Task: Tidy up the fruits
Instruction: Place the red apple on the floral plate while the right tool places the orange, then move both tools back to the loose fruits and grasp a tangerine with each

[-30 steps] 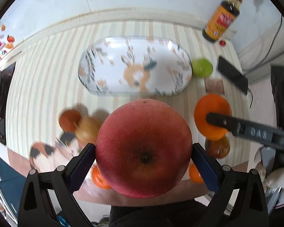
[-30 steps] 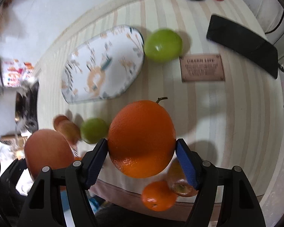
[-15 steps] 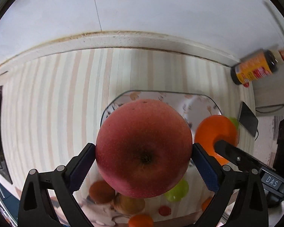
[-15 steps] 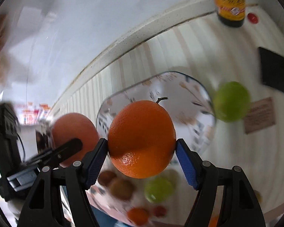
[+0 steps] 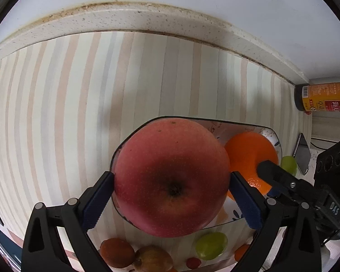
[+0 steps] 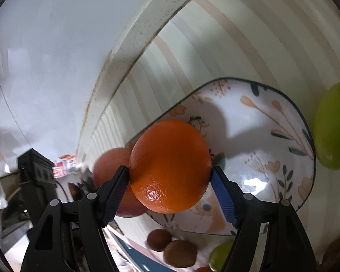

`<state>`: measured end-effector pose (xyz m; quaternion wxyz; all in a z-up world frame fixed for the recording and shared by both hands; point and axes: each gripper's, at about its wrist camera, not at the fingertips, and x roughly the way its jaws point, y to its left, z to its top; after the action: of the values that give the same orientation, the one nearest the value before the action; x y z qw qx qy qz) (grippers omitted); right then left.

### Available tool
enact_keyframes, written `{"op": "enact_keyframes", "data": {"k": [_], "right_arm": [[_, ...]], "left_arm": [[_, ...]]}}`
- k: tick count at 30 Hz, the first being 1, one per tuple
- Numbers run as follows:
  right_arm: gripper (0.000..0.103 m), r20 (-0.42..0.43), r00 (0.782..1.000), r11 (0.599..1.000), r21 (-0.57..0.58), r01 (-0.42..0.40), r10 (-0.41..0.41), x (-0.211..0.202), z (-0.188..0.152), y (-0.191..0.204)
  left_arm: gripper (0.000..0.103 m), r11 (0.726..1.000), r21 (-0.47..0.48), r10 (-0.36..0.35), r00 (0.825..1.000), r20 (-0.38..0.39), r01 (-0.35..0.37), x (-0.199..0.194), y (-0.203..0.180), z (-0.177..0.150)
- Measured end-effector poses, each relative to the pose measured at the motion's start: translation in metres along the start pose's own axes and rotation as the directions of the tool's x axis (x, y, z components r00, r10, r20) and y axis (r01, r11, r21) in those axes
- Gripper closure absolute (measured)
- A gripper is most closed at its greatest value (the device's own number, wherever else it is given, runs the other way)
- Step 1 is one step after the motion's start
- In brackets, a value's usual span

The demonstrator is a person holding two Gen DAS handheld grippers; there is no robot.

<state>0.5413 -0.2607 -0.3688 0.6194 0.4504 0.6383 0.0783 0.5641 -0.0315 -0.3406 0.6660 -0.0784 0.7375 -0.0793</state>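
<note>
While both claws hang over the plate [image 6: 272, 136], L gripper [image 5: 171, 195] is clamped on red apple [image 5: 172, 179], pads pressed to both sides. R gripper [image 6: 170, 183] is clamped likewise on orange [image 6: 170, 167]. Apple & orange sit side by side, nearly touching, just above plate's floral face. Vs 0.5 s ago: both lower & closer to plate, wall nearer. Loose fruit incl. green one [image 5: 212, 244] lies on striped cloth [image 5: 79, 90] near plate's front edge.
</note>
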Motion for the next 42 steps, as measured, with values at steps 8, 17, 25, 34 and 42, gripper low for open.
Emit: {"op": "enact_keyframes", "data": {"k": [8,17,25,34,42], "right_arm": [[0.011,0.006,0.999,1.000,0.002,-0.031,0.031,-0.008,0.000,0.006],[0.004,0.050,0.998,0.998,-0.050,0.038,-0.036,-0.022,-0.010,0.006],[0.004,0.258,0.890,0.850,-0.287,0.442,-0.376,-0.053,-0.049,0.036],[0.004,0.400,0.795,0.705,-0.384,0.597,-0.455,-0.079,-0.115,0.047],[0.004,0.507,0.738,0.615,-0.427,0.663,-0.445,-0.112,-0.176,0.056]], "left_arm": [[0.000,0.998,0.032,0.049,0.999,-0.005,-0.049,0.006,-0.010,-0.001],[0.000,1.000,0.007,0.015,0.997,0.070,-0.016,-0.014,-0.009,-0.006],[0.000,0.982,0.043,0.169,0.962,0.216,-0.182,-0.053,-0.010,-0.041],[0.000,0.975,0.040,0.193,0.920,0.341,-0.219,-0.088,-0.024,-0.117],[0.000,0.977,0.031,0.178,0.894,0.410,-0.209,-0.114,-0.032,-0.169]]}}
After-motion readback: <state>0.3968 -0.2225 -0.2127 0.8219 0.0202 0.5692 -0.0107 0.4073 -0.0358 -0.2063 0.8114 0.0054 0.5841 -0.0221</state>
